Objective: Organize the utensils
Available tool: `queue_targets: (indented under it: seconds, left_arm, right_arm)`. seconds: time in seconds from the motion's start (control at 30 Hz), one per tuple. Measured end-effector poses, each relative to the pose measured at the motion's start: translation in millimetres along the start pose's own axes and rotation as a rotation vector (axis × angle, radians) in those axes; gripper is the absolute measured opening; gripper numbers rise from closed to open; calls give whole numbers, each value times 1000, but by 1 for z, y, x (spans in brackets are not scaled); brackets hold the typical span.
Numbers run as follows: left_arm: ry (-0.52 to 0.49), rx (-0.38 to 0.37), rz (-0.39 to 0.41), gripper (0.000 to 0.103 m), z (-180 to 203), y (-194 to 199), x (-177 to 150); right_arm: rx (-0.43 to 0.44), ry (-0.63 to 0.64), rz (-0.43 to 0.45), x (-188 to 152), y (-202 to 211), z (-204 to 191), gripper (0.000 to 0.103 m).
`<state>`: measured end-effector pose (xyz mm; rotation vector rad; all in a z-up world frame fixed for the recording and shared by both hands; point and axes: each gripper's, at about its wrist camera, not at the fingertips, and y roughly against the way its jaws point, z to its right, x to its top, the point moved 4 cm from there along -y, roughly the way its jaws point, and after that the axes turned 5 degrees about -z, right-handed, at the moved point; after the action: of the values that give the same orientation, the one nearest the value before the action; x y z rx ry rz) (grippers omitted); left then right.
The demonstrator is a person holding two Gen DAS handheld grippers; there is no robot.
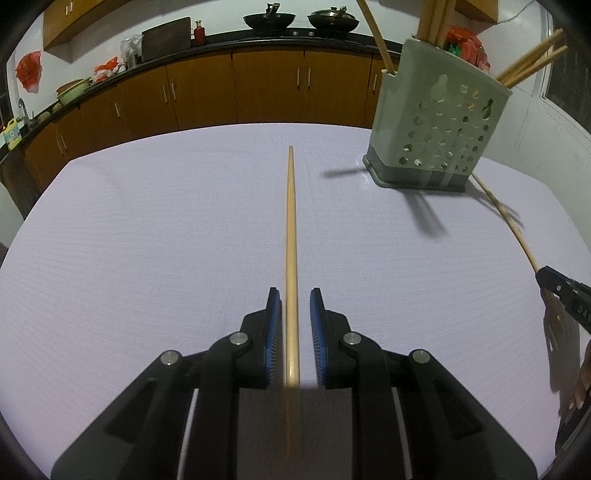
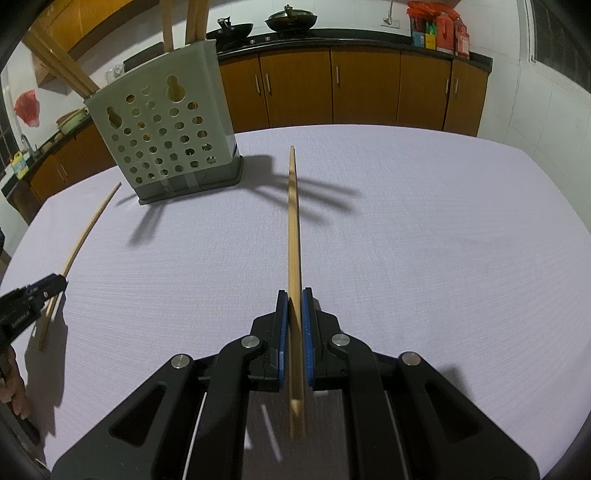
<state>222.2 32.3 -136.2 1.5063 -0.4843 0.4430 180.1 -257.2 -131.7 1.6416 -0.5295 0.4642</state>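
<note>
- Kitchen cabinets [image 1: 236, 88] behind; white tablecloth [image 1: 147, 240].
- Left gripper [image 1: 294, 295]: pads stand just off the chopstick [image 1: 290, 221] between them; no visible grip.
- Right gripper [image 2: 294, 295]: clamped on second chopstick [image 2: 293, 221], tip toward 12 o'clock.
- Utensil holder [image 2: 166, 140] at 10 o'clock of right view, holding chopsticks.

two loose chopsticks [image 1: 291, 236] [image 2: 293, 229], one holder [image 1: 436, 122], two woks [image 1: 269, 19] [image 1: 333, 20]
</note>
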Motion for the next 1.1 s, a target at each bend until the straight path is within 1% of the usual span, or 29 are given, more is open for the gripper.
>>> queue_targets:
  seconds: [0.03,0.07,0.1,0.13,0.2,0.33,0.47,0.5,0.57,0.63,0.77,0.9,1.0,1.1]
  left_arm:
    - [3,0,0,15,-1,0,0]
    - [4,3,0,10,-2,-1,0]
    - [-1,5,0,8,-3,-1,0]
    - [-5,4,-2,8,-4,-1,0]
    - [-8,4,7,8,-5,5,0]
    - [-17,-10,104,8,-9,42,11]
    - [-25,-28,240,8,-10,91,34]
    - [-24,-32,258,8,-10,97,38]
    - [-22,-56,312,8,-10,119,51]
    - [-22,-87,342,7,-10,132,61]
    - [-37,-147,373,8,-3,151,77]
    - [-70,-205,409,7,13,171,89]
    - [-87,-227,443,8,26,182,99]
    - [-89,-247,493,7,40,193,115]
  right_arm:
    - [3,-2,0,0,0,1,8]
    - [3,-2,1,0,0,0,8]
    - [-2,5,3,0,1,-1,8]
    - [-12,16,8,0,2,-2,8]
    - [-35,52,63,2,14,-5,8]
    - [-40,85,178,15,48,-9,8]
    - [-27,81,292,35,84,-12,8]
    - [-21,80,323,41,95,-15,7]
    - [-14,80,359,50,107,-16,7]
    - [-4,81,396,59,119,-20,7]
    - [20,75,441,71,134,-23,7]
    - [56,85,502,84,156,-34,7]
    - [91,96,552,93,174,-43,7]
    - [139,97,626,108,193,-55,7]
